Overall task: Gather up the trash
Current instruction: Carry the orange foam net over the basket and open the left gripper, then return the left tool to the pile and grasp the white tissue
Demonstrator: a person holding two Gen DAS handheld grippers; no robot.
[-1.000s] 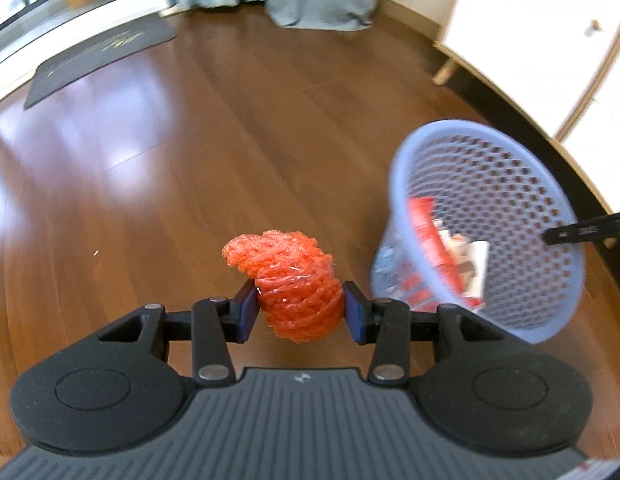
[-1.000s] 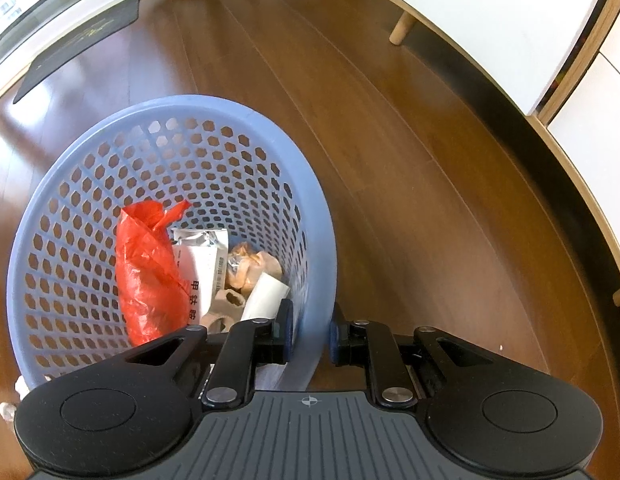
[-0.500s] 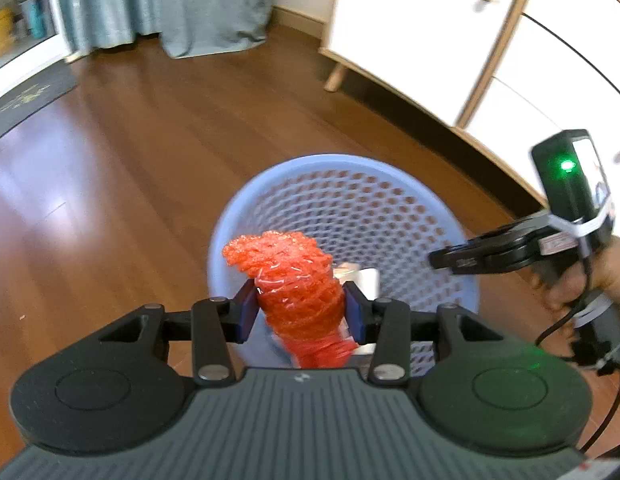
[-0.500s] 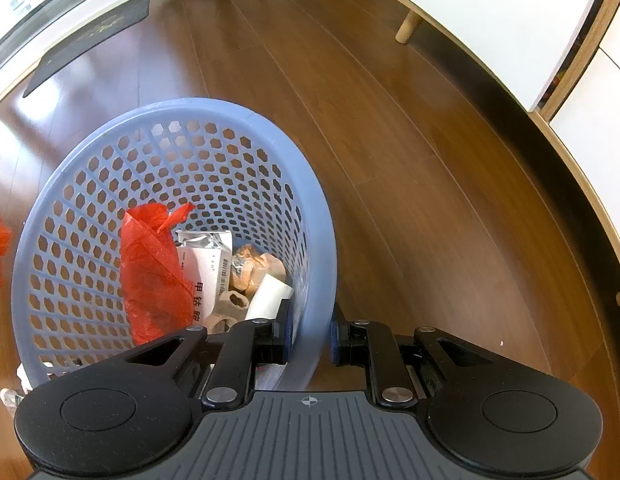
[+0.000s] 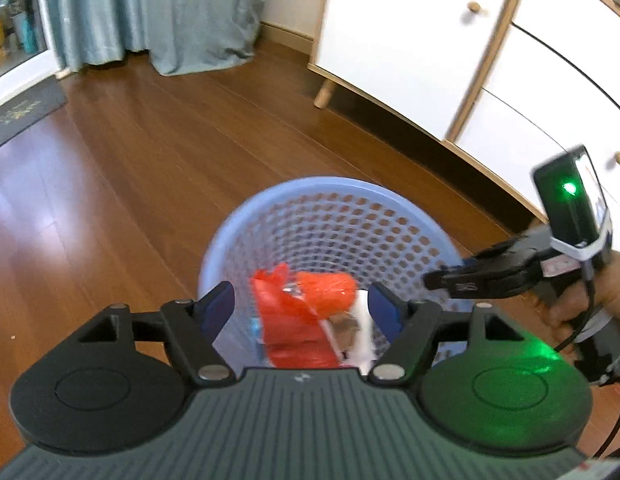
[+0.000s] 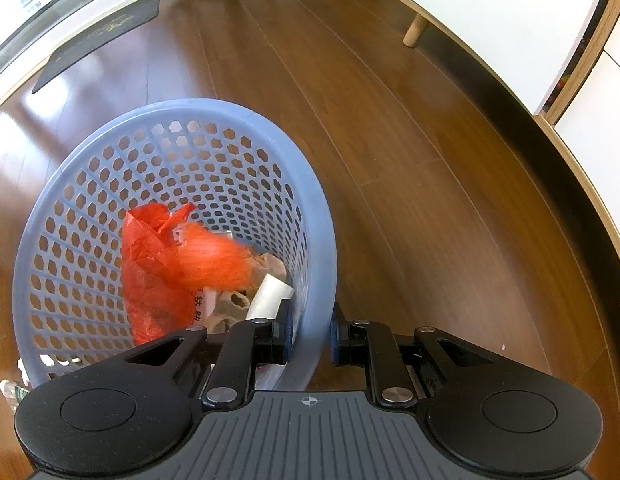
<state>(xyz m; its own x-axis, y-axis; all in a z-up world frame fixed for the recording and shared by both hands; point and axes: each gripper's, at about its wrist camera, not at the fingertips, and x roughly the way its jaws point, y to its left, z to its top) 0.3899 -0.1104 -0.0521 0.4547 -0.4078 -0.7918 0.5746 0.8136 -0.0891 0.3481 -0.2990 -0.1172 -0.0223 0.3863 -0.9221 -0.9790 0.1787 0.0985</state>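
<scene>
A blue perforated basket (image 5: 330, 188) (image 6: 322, 216) stands on the wooden floor. My left gripper (image 5: 301, 304) hovers above its near rim, open, with nothing between the pads. An orange foam net (image 5: 328, 288) (image 6: 213, 258), blurred, is inside the basket just below the left gripper, over a red plastic bag (image 5: 289, 332) (image 6: 149, 280) and paper scraps (image 6: 269, 292). My right gripper (image 6: 310, 336) is shut on the basket's rim, one finger inside the wall and one outside. In the left wrist view the right gripper (image 5: 430, 280) sits at the basket's right edge, held by a hand (image 5: 606, 292).
White cabinets on wooden legs (image 5: 430, 40) (image 6: 490, 8) line the right side. A dark doormat (image 5: 21, 116) (image 6: 97, 36) lies at the far left near a glass door. Grey-green curtains (image 5: 149, 12) hang at the back. Small items (image 6: 9, 384) lie on the floor beside the basket.
The left gripper swung over the basket and opened, letting go of the orange foam net, which has dropped into the basket. The right gripper kept its hold on the rim.
</scene>
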